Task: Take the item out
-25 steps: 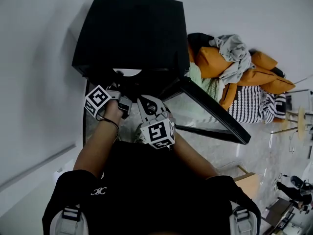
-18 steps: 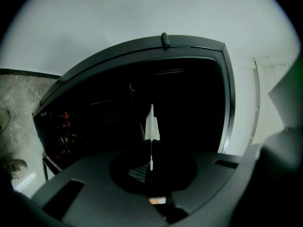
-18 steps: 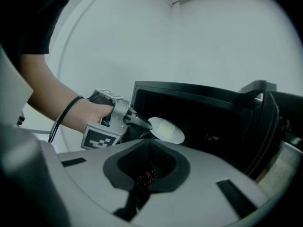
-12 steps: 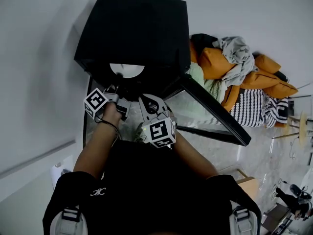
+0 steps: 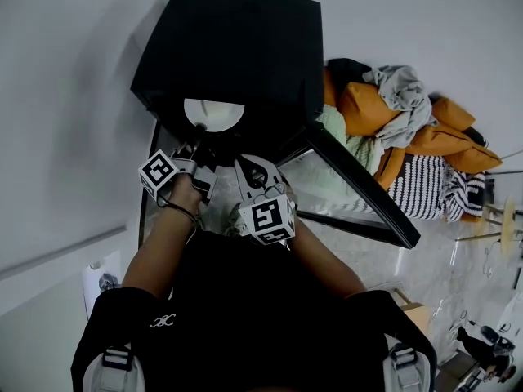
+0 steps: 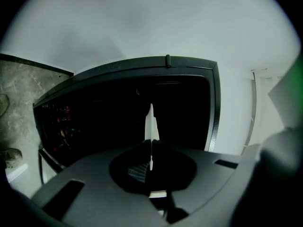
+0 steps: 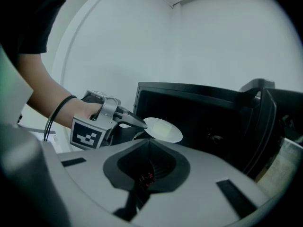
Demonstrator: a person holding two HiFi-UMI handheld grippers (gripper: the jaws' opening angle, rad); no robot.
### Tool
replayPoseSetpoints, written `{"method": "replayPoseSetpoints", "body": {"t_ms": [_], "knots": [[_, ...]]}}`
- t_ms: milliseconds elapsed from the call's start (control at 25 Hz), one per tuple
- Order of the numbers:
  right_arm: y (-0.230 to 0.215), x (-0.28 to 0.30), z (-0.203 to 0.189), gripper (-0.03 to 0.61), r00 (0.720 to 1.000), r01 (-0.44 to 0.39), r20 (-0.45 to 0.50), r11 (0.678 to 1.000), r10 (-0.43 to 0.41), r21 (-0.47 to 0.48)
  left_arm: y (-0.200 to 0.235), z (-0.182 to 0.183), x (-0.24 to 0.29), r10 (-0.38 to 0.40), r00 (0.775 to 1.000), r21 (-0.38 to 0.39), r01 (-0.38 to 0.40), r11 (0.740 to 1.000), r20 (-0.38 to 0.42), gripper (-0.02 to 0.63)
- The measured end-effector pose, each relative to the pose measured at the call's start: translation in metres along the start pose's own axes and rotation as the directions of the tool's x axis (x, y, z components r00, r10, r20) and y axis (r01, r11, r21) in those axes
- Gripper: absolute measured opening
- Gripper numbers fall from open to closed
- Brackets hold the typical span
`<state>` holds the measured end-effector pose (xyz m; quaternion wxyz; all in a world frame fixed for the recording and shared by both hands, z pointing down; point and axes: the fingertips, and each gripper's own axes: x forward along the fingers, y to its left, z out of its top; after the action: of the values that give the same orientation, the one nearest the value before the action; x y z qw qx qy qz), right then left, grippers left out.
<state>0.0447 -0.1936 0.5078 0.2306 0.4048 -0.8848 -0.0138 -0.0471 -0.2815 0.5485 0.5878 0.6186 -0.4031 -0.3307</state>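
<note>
Plate (image 5: 214,114), drawn farther out, lies flat, left claw (image 5: 196,145) clamping it; right claw (image 5: 245,170) closed.

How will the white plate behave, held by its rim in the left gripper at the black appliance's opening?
The plate looks rigid: it juts out flat from the left gripper without sagging. Pinched only at its thin rim, it may well tilt or slip, since the surface looks smooth. It is probably breakable if it knocks the appliance.
</note>
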Motion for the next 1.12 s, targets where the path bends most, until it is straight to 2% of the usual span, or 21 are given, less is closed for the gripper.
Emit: {"method": "replayPoseSetpoints", "body": {"t_ms": [240,520,680,920,1120], "knots": [[0.001,0.003,0.000,0.006,1.000,0.003,0.009,1.000,-0.003,0.003,-0.002,-0.007,-0.019,-0.001,1.000,-0.020,0.000,1.000,-0.017,0.017],[-0.001,0.003,0.013,0.006,0.998,0.055,0.017,0.998,-0.055,0.023,-0.013,-0.004,-0.036,0.002,0.998,0.001,-0.002,1.000,-0.059,0.017],[0.001,0.001,0.024,0.006,0.993,0.110,0.046,0.993,-0.112,0.037,-0.013,-0.005,-0.048,-0.002,0.996,0.002,0.002,1.000,-0.090,0.017],[-0.004,-0.009,0.035,0.006,0.979,0.183,0.073,0.976,-0.193,0.119,-0.023,-0.010,-0.064,-0.056,0.992,-0.054,0.050,0.997,-0.116,0.017],[-0.006,-0.016,0.036,0.006,0.965,0.235,0.077,0.959,-0.249,0.156,-0.011,-0.012,-0.081,-0.024,0.989,-0.025,0.020,0.999,-0.147,0.017]]}}
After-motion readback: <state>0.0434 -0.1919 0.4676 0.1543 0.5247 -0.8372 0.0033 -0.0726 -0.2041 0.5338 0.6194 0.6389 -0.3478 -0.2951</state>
